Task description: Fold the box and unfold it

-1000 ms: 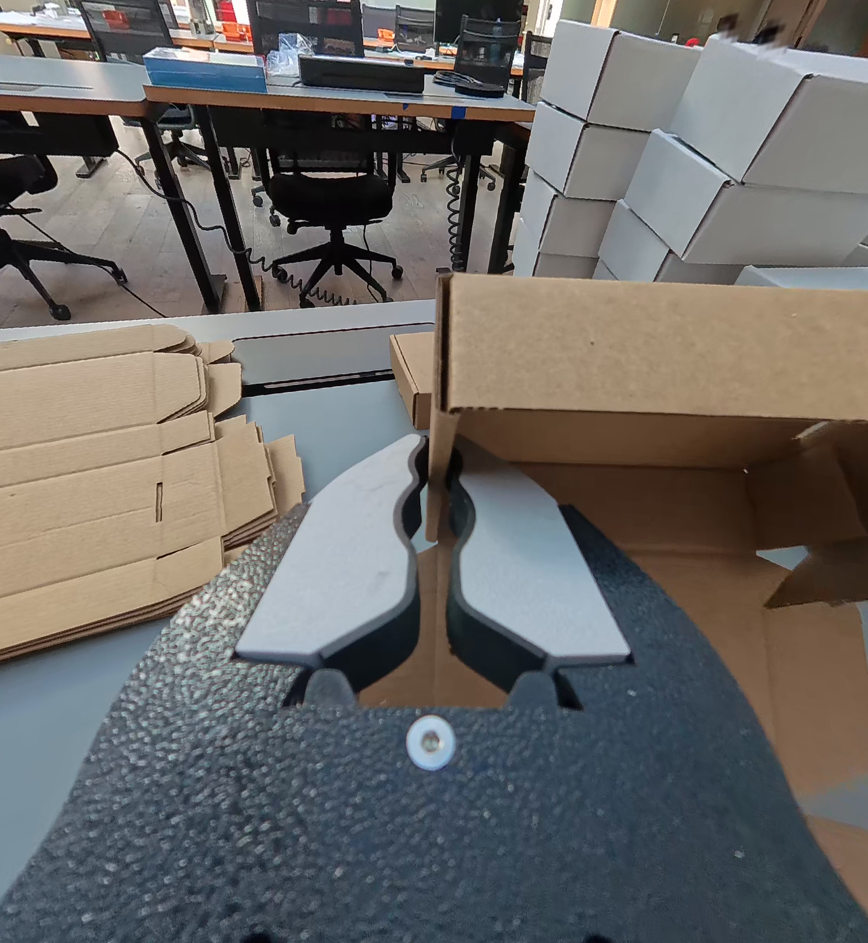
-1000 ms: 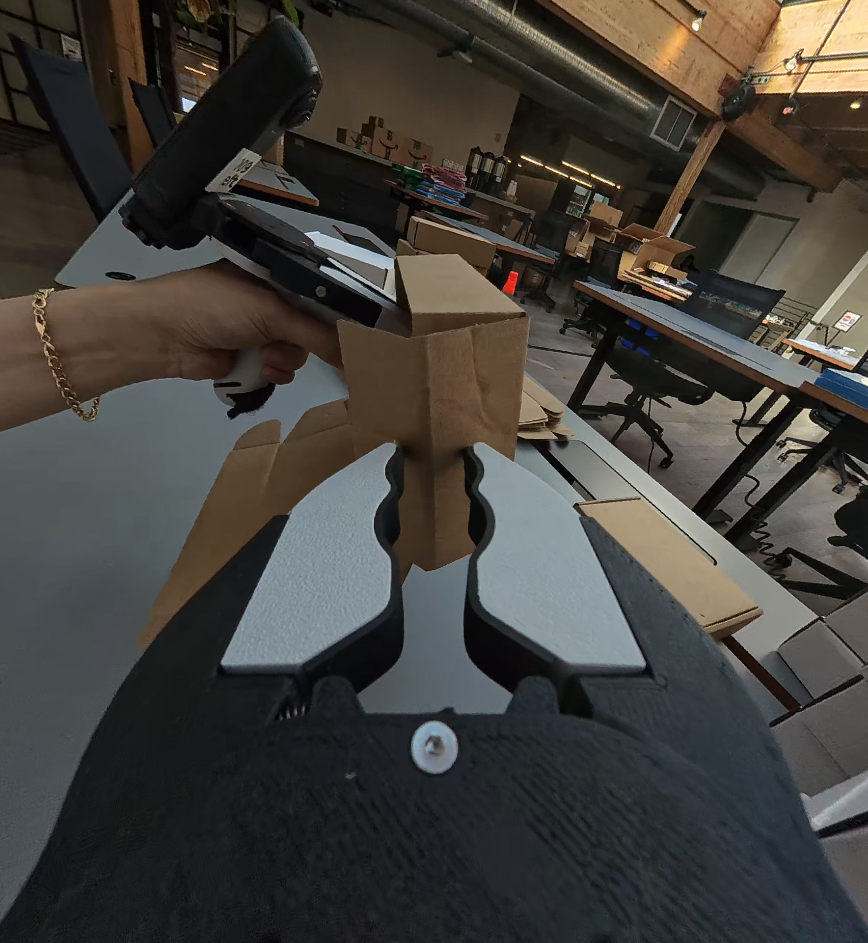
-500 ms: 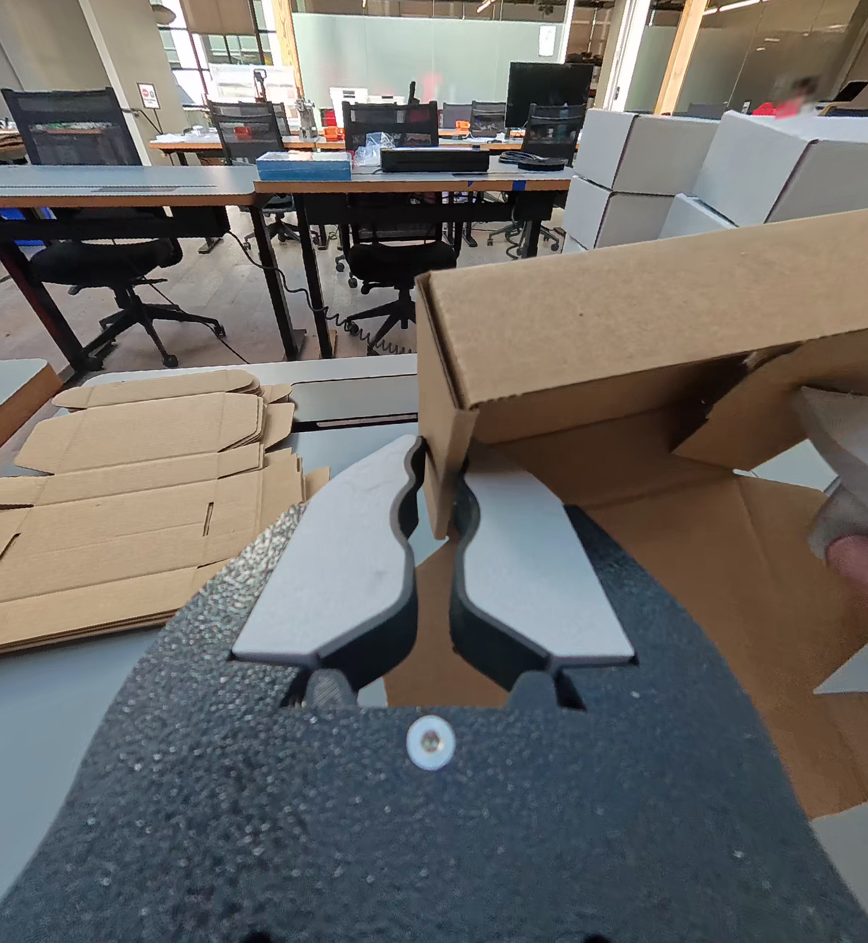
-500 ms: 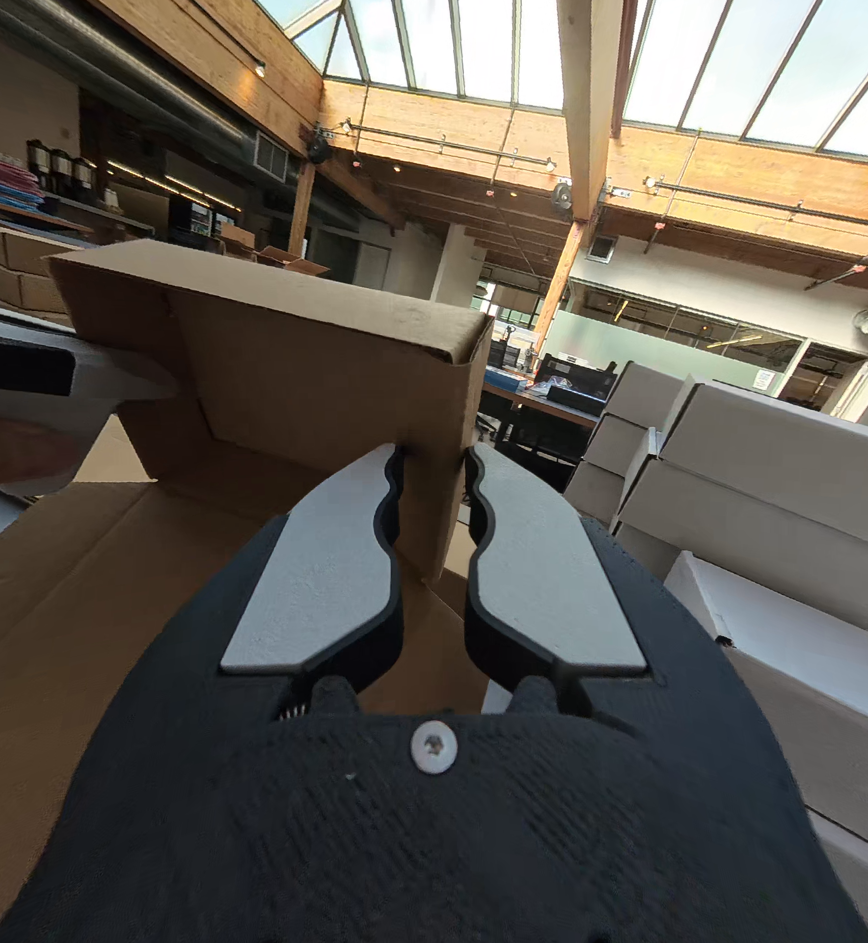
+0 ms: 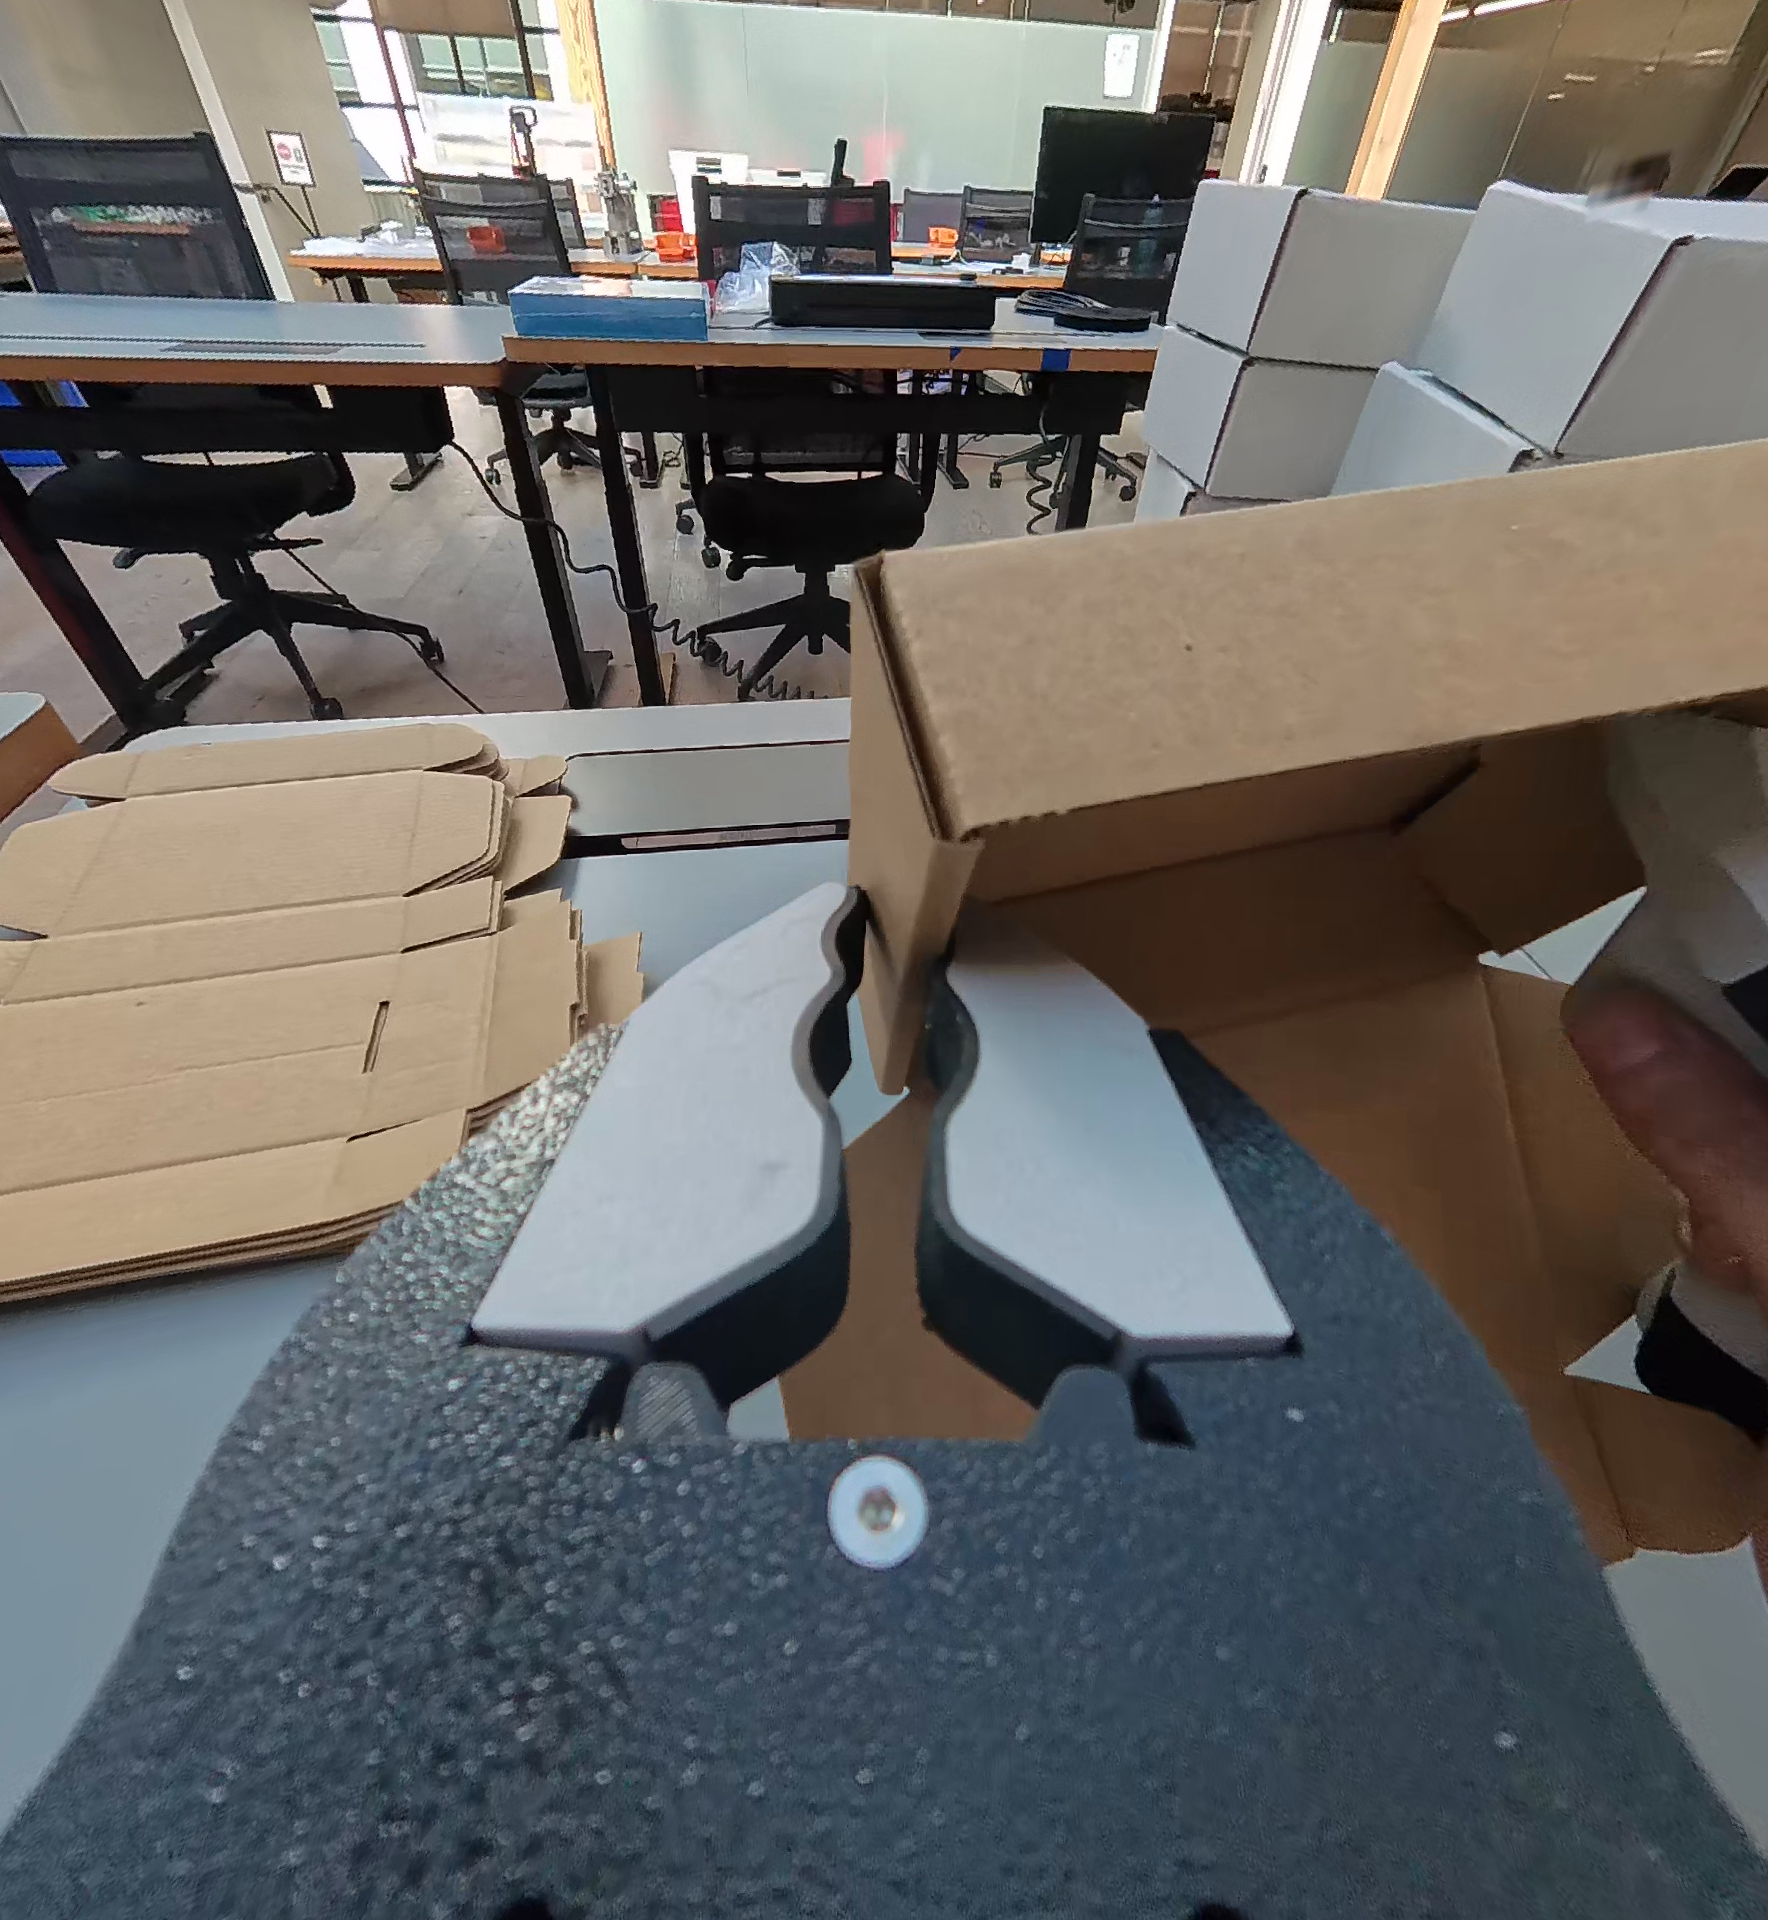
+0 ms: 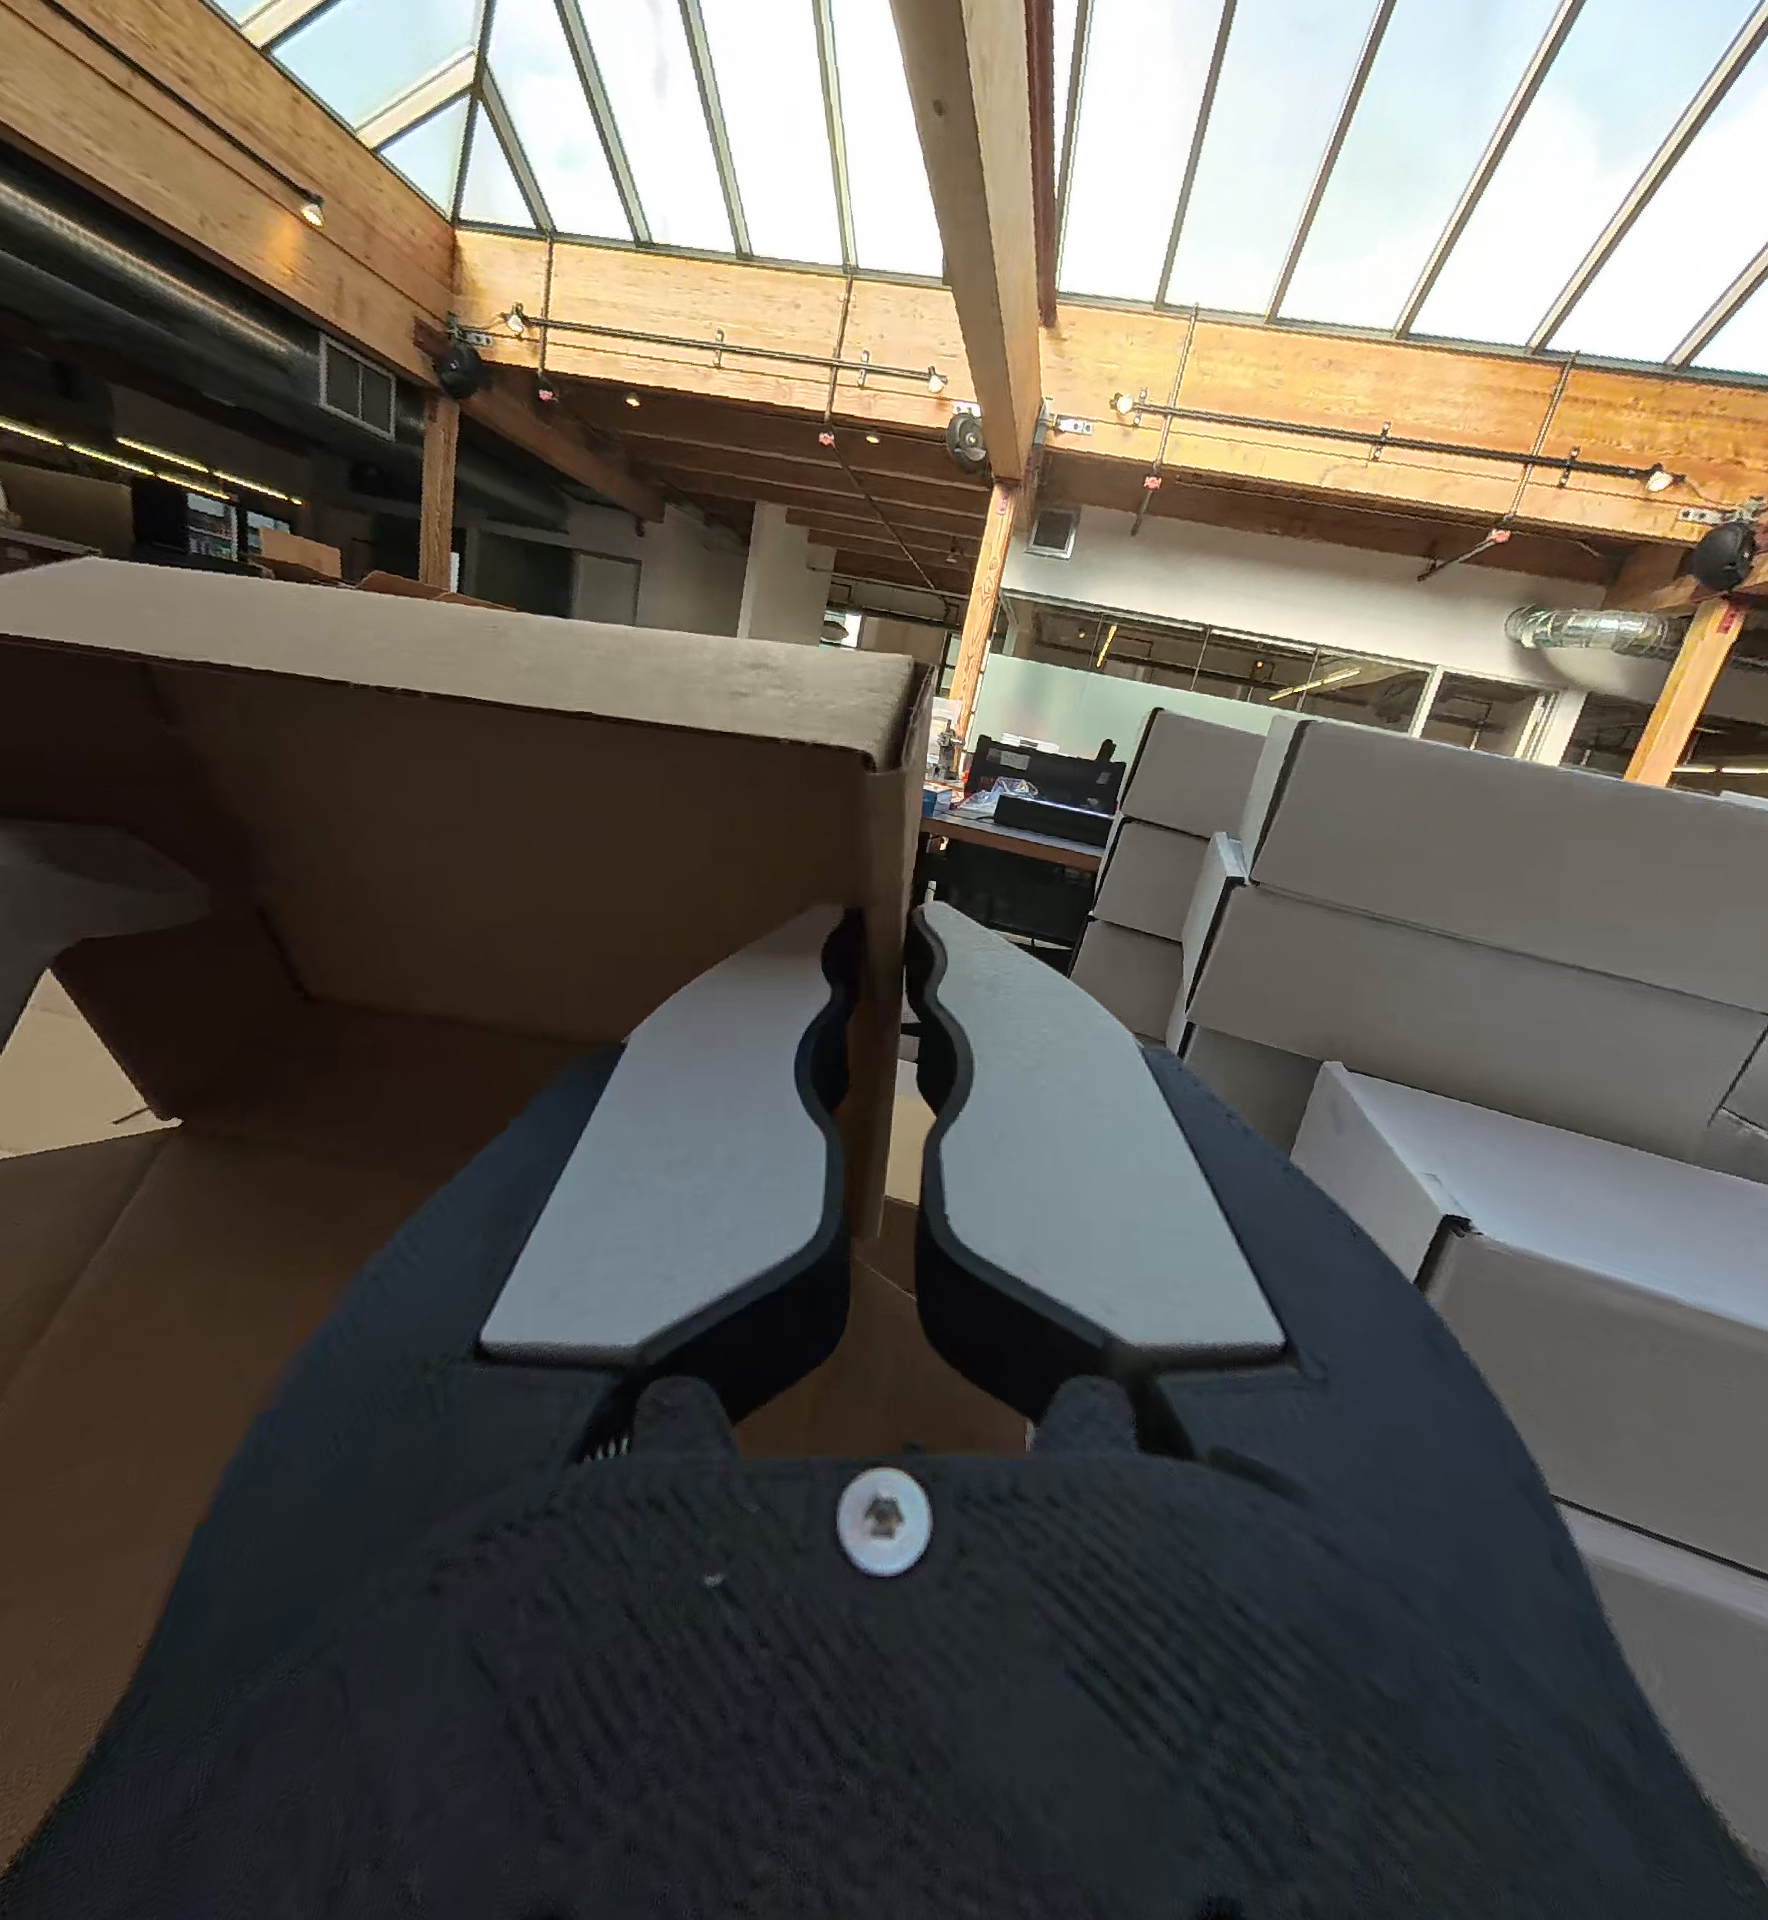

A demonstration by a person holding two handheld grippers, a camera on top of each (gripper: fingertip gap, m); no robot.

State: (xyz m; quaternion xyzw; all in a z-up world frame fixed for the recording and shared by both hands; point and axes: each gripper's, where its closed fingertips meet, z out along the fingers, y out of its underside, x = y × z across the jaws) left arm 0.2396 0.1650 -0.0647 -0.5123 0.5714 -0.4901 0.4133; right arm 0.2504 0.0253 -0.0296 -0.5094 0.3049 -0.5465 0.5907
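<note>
Left tongs [image 5: 895, 940] are pinched narrow on the box [image 5: 1275, 665], gripping its near-left side flap w/ a grey finger [image 5: 693, 1132] on each face. Right tongs [image 6: 885, 935] do the same at the box's [image 6: 506, 810] other end, nipped onto the thin right side flap. The brown cardboard box is half-folded: back wall up, top strip folded forward over it, floor panel spread flat toward the cameras & partly on the grey desk [image 5: 80, 1475]. It's held betw. both tongs, tilted a bit, right end higher.

Left of the box: a stack of flat cardboard blanks [image 5: 215, 1018] lying on the desk, near but not touching. Behind & right of the box: piled white boxes [image 5: 1545, 332], also seen right of it in the right wrist view [image 6: 1545, 914]. At the box's right end a hand [image 5: 1732, 1247] wraps the other tool. Beyond the box, across the floor: long tables w/ black office chairs [image 5: 807, 488].
</note>
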